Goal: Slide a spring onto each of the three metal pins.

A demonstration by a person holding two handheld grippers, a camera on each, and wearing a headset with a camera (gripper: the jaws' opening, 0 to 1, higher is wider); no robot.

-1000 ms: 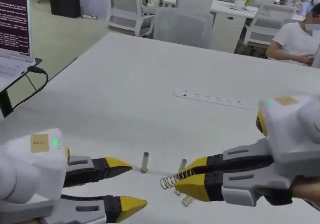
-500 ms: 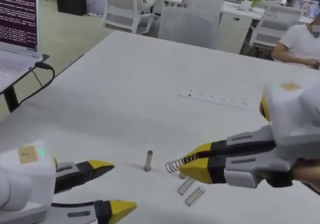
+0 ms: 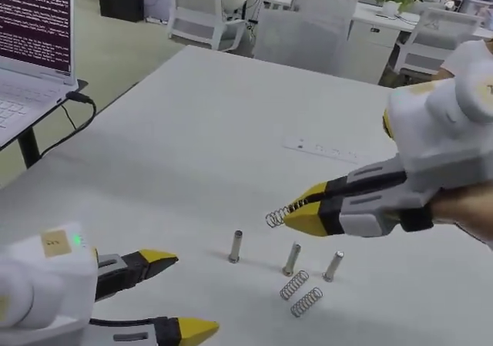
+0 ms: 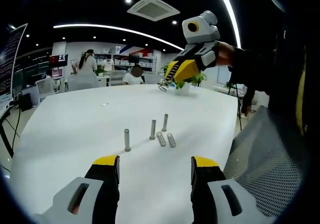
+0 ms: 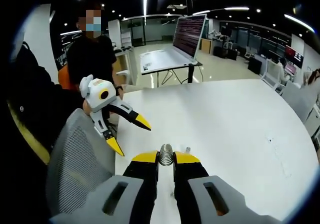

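Three short metal pins [image 3: 236,246] [image 3: 291,258] [image 3: 333,265] stand upright in a row on the white table; they also appear in the left gripper view [image 4: 153,129]. Two loose springs [image 3: 293,284] [image 3: 306,301] lie just in front of them. My right gripper [image 3: 296,211] hovers above the pins, shut on a third spring [image 3: 276,217], which sticks up between its jaws [image 5: 166,155]. My left gripper [image 3: 181,296] is open and holds nothing, low at the near left, well short of the pins.
A white power strip [image 3: 327,150] lies further back on the table. An open laptop [image 3: 35,30] with a cable sits on a side desk at the left. Office chairs [image 3: 289,34] and a seated person stand beyond the table's far edge.
My right gripper has risen with its spring, up and away from the pins, uncovering two of them. The left gripper has drawn back from the leftmost pin toward the near left.
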